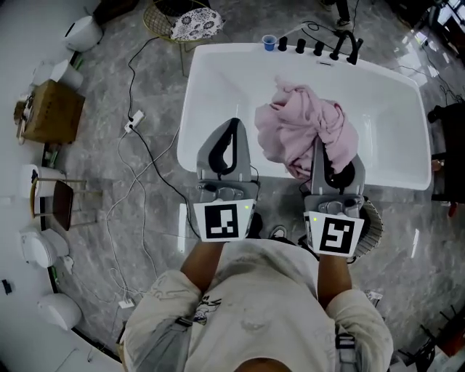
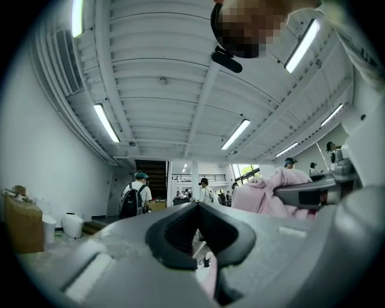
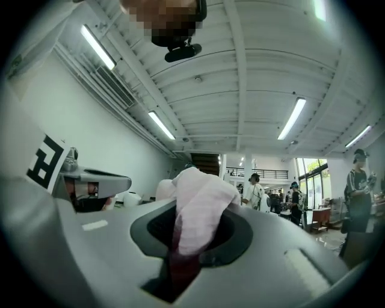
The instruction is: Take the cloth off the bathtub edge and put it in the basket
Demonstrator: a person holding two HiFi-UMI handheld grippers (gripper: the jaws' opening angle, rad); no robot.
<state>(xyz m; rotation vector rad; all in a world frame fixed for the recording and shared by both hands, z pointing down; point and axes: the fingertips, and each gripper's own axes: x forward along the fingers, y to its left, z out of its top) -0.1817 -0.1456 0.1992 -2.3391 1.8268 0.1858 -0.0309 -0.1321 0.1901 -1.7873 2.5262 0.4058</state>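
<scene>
OK, fingers of my right gripper (image 1: 320, 150) are clamped on the pink cloth (image 1: 299, 125), which bunches between them and spills past the tips, over the bathtub (image 1: 218, 80). Left gripper (image 1: 233, 123): fingers together, empty, cloth just beside them.

The white rectangular bathtub (image 1: 218, 80) occupies the middle of the head view, in front of the person. The crumpled pink cloth (image 1: 305, 123) is over the tub's near right part, pinched between the jaws of the right gripper (image 1: 320, 149). The left gripper (image 1: 231, 131) is just left of the cloth. The small blue cup (image 1: 269, 43) sits on the far rim, left of the black tap fittings (image 1: 323, 49). The round wire basket (image 1: 161, 22) stands on the floor behind the tub's far left corner. The brown cardboard box (image 1: 51, 112) lies well left of the tub.
</scene>
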